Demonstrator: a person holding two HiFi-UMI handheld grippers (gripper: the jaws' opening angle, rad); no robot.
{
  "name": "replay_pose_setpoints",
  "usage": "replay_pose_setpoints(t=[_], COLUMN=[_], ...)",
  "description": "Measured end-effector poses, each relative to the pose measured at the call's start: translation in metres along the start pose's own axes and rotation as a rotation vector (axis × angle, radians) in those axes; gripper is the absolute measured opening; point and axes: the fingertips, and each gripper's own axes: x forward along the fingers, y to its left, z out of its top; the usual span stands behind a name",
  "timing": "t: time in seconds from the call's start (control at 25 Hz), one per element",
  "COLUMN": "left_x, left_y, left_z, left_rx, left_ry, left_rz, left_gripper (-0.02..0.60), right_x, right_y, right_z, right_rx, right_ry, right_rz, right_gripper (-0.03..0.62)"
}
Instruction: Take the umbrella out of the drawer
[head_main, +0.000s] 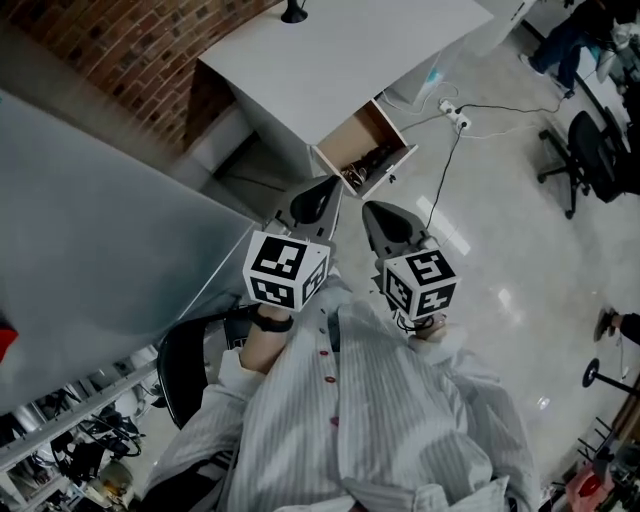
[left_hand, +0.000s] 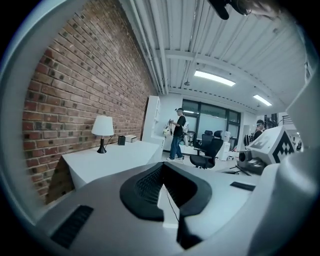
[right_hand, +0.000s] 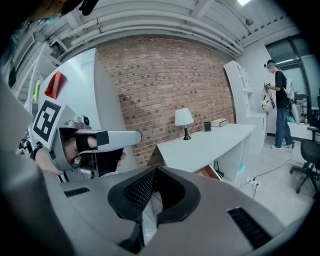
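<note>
My left gripper (head_main: 320, 195) and my right gripper (head_main: 377, 215) are both pinched fully together on nothing. They hang side by side, well apart from the white rectangular desk (head_main: 330, 60). A light-wood drawer (head_main: 352, 132) stands open from the desk's near edge, close to its corner. The dark long bundle (head_main: 368, 163) lying inside looks like the umbrella, though it is too small to be sure.

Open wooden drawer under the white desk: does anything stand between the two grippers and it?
Nothing visible does. In the head view, only bare pale floor lies between the shut, empty left gripper, the right gripper and the open wooden drawer; dark things lie inside it.
</note>
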Motion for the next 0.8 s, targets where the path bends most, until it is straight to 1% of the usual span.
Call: replay_pose_setpoints(t=[0.16, 0.44, 0.64, 0.8], left_x=[0.011, 0.026, 0.043, 0.058], left_y=[0.018, 0.039, 0.051, 0.059], left_z=[0.005, 0.001, -0.005, -0.007], left_rx=[0.01, 0.009, -0.013, -0.026], left_ry=[0.01, 0.043, 0.055, 0.063], left_rz=[-0.033, -0.075, -0.077, -0.073], left_gripper=[0.009, 0.009, 0.009, 0.009], right_x=[0.022, 0.047, 0.058, 0.068], right_y=[-0.005, -0.015, -0.033, -0.049], right_z=[0.011, 0.022, 0.025, 0.025], right_rx=[0.021, 0.051, 0.059, 0.067], right_ry=[-0.009, -0.014, -0.002, 0.014], right_rz=[-0.026, -0.064, -0.086, -0.088], right_gripper=[0.035, 0.035, 0.035, 0.035])
